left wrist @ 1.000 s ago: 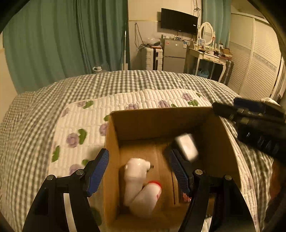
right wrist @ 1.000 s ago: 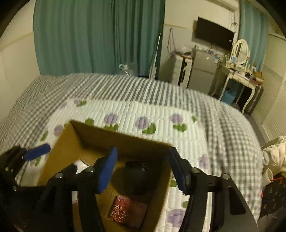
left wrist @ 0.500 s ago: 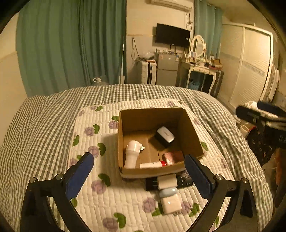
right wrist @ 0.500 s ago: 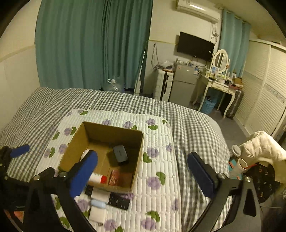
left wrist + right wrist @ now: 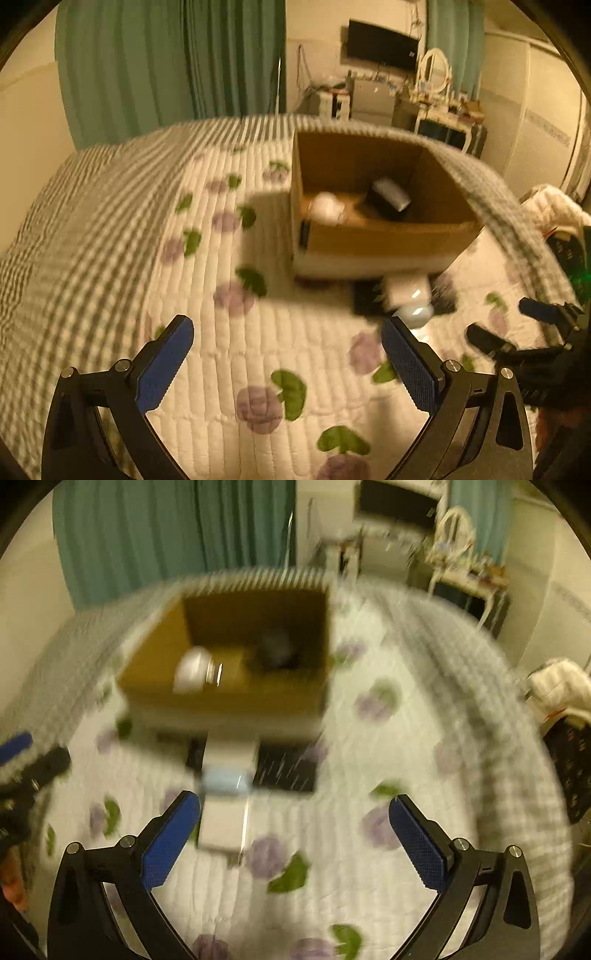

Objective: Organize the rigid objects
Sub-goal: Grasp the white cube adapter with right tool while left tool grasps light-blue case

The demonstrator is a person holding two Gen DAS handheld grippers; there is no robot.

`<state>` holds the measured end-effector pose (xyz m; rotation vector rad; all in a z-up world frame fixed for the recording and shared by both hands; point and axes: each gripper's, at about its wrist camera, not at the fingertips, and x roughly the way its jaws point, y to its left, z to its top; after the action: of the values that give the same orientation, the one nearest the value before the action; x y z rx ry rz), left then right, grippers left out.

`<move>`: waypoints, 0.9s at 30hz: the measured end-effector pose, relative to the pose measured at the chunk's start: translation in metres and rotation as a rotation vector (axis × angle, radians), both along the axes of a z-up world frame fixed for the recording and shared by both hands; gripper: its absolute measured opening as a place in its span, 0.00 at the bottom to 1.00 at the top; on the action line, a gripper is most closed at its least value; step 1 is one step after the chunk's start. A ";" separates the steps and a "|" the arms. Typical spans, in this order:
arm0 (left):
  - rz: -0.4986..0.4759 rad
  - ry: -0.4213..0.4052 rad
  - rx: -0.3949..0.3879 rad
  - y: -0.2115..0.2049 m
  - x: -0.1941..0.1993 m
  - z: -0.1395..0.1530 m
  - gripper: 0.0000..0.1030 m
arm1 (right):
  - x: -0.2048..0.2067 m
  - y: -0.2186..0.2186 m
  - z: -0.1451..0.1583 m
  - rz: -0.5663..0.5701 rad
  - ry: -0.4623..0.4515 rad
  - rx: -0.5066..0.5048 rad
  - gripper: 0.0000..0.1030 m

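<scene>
An open cardboard box [image 5: 384, 243] stands on the quilted flower mat. Inside lie a white rounded item [image 5: 325, 208] and a black case with a grey top [image 5: 389, 195]. Before the box lie a flat black item [image 5: 364, 297], a white block [image 5: 406, 290] and a pale blue oval piece [image 5: 413, 315]. My left gripper [image 5: 286, 328] hangs open over bare mat, left of these. The blurred right wrist view shows the box [image 5: 229, 698], the white block [image 5: 231, 753], the blue piece [image 5: 225, 781], a white square item [image 5: 223, 823] and the black item [image 5: 286, 771]. My right gripper [image 5: 295, 805] is open, holding nothing.
The mat [image 5: 229, 354] lies on a grey gingham bedcover [image 5: 85, 221]. Green curtains [image 5: 166, 62], a dressing table [image 5: 443, 110] and a wall screen stand beyond the bed. A white garment [image 5: 557, 686] lies off the right side. Each gripper shows at the other view's edge.
Both grippers have left the box top, opened wide, and come down toward the mat in front of the box. The black case now lies inside the box.
</scene>
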<state>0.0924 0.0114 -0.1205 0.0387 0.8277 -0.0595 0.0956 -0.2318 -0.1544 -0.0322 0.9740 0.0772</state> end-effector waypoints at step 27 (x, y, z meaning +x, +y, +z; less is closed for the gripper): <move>-0.004 0.065 0.014 -0.049 0.018 -0.043 1.00 | 0.011 -0.038 -0.023 -0.047 0.057 -0.017 0.50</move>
<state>0.1108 -0.0381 -0.1639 0.0520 0.8928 -0.0585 0.1065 -0.2700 -0.1770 -0.0229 1.0318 0.0272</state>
